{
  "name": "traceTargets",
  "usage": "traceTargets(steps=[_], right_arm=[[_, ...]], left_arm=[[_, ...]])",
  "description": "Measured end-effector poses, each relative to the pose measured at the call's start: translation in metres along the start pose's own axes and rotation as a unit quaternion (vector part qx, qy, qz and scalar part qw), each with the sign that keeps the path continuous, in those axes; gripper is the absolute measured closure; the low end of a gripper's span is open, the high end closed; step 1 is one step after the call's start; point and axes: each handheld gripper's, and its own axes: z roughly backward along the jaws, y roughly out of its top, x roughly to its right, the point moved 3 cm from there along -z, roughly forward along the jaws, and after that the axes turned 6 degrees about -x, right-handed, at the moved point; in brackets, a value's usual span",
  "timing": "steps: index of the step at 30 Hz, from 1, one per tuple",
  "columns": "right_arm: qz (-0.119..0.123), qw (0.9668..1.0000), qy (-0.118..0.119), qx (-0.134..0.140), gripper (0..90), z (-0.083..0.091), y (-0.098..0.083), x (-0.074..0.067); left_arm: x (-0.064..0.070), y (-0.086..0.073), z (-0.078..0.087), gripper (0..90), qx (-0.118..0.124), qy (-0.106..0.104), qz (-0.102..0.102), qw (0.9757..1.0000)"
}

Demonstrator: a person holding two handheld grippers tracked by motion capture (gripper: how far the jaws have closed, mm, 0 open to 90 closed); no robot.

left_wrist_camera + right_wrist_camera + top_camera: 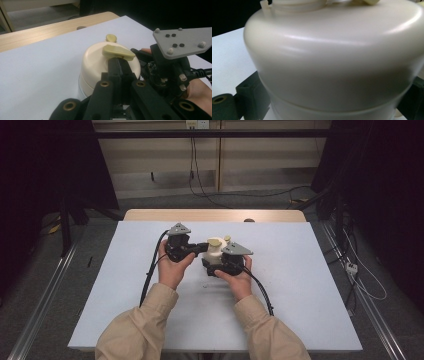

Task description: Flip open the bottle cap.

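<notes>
A cream plastic container stands mid-table on the white sheet. Its domed top carries a flat yellowish tab and a small round yellowish cap behind it. My left gripper comes in from the left with its jaws pressed together on the near edge of the tab. My right gripper sits at the container's near right, grey plate on top. In the right gripper view the container body is very close, and my right gripper has a black jaw against each side.
The white sheet covers most of the table, with a bare wooden strip along the far edge. Cables trail from both grippers toward the person. Metal rails and loose cables lie on the floor on both sides.
</notes>
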Motion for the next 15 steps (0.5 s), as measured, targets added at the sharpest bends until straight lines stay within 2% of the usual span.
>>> traceTargets(steps=[4,15], right_arm=[[0.0,1.0,0.0,0.0,4.6,0.0,0.0,0.0],[0.0,1.0,0.001,-0.002,4.6,0.0,0.0001,0.0002]], left_arm=[[0.0011,0.0035,0.0005,90.0,-0.005,0.003,-0.002,1.0],[-0.0003,0.0061,-0.0002,90.0,0.002,0.006,0.003,1.0]])
